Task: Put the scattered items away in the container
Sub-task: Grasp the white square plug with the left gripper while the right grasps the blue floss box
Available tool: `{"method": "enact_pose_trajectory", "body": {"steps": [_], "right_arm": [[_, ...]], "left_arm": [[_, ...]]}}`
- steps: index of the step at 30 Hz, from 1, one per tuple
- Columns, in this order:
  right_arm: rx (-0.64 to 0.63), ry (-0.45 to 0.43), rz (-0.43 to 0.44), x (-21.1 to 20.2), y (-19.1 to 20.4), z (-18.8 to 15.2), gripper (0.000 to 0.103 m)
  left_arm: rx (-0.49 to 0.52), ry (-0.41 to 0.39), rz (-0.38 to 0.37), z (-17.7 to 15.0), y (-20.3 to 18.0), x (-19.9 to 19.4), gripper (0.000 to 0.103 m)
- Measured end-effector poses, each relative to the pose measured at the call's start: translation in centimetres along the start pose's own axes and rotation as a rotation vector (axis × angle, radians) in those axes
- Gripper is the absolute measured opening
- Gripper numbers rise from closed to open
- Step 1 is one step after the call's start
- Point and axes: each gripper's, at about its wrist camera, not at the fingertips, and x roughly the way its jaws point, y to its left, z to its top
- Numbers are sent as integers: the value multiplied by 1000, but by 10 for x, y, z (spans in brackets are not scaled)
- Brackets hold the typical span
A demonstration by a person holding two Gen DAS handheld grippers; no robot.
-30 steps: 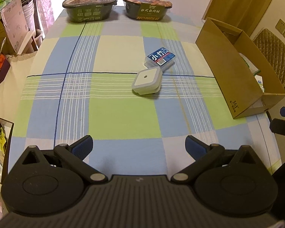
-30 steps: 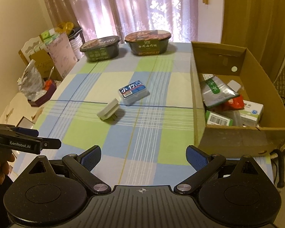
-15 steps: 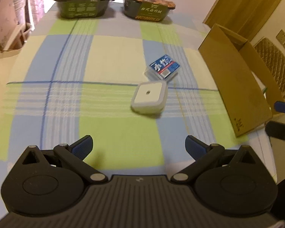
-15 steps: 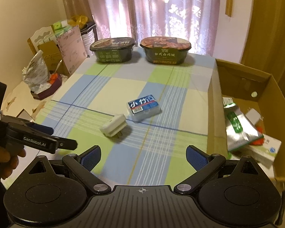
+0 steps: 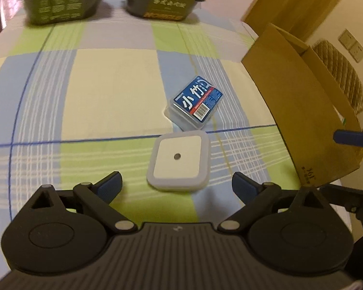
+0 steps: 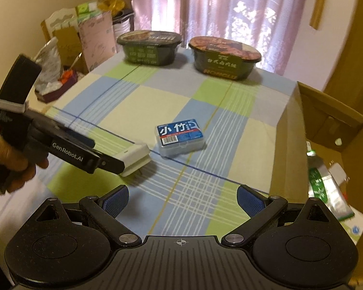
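Left gripper (image 5: 176, 184), jaws spread, should straddle the white plug-in night light (image 5: 179, 160) at twelve o'clock; right gripper (image 6: 182, 195) idles, spread.

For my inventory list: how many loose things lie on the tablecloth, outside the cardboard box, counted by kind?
Noodle bowls: 2 (green bowl, brown bowl)
Clear case with blue label: 1
White square plug-in device: 1
Total: 4
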Motion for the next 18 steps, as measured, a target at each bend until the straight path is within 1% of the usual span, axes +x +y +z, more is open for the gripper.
{"method": "enact_pose_trajectory", "body": {"steps": [3, 6, 8, 11, 15, 17, 18], "right_arm": [[-23, -3, -12, 11, -2, 3, 101], [-24, -8, -22, 19, -7, 7, 101], [-14, -7, -27, 24, -12, 8, 101], [-2, -4, -32, 28, -17, 9, 101], [-5, 2, -37, 32, -20, 8, 101], [-2, 4, -38, 34, -21, 7, 101], [-1, 4, -39, 34, -22, 7, 101]], "left_arm": [[31, 16, -17, 3, 3, 11, 92], [45, 27, -49, 6, 7, 21, 89], [40, 37, -72, 8, 11, 27, 89], [28, 47, -88, 13, 15, 33, 85], [7, 69, -140, 18, 19, 41, 85], [10, 73, -154, 21, 20, 43, 84], [9, 77, -156, 23, 20, 44, 77]]}}
